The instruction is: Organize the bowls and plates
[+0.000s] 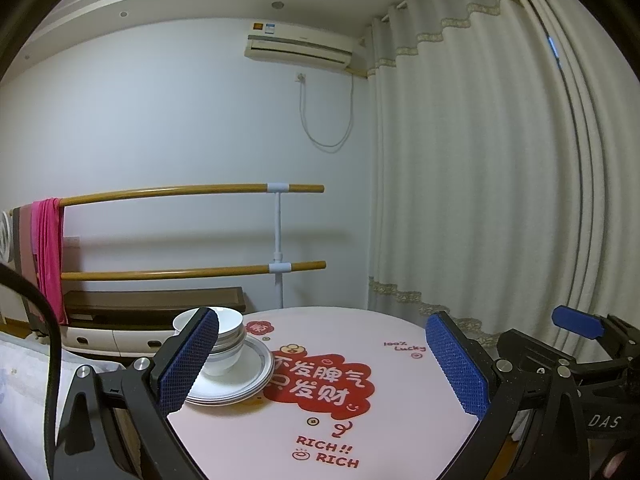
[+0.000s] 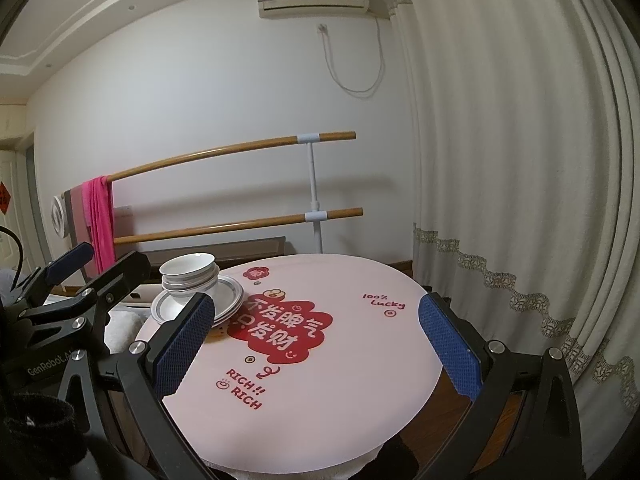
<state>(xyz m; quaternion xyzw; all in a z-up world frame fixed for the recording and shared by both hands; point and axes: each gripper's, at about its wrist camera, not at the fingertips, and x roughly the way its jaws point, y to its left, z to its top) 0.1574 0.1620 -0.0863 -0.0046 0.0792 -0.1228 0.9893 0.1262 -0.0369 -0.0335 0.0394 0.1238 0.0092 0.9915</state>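
Stacked white bowls (image 1: 224, 340) rest nested on a stack of grey-rimmed white plates (image 1: 244, 380), the bowls sitting toward the far-left part of the plates rather than centred. The whole pile stands at the far-left edge of the round table (image 1: 400, 400), which carries a pale pink cover with a red cloud-shaped print (image 1: 320, 384) at its middle; the plates overlap the left lobe of that print. In the right wrist view the bowls (image 2: 190, 276) appear as a nested stack on the plates (image 2: 230, 300). The remaining cover surface, toward the right and near edges, bears only printed lettering.

The left gripper (image 1: 320, 372) is held above the near edge of the table with its blue-padded fingers (image 1: 188, 364) spread wide and holding nothing; the left pad lies in front of the bowls in this view, and contact cannot be judged. The right gripper (image 2: 316, 344) is likewise spread wide and empty over the near edge, its fingers (image 2: 450, 344) apart from the crockery.

Behind the table stand a two-rail wooden barre (image 1: 192, 192) with a pink cloth (image 1: 50, 248) draped over it, a wall-mounted air conditioner (image 1: 300, 48), and cream curtains (image 1: 480, 160).
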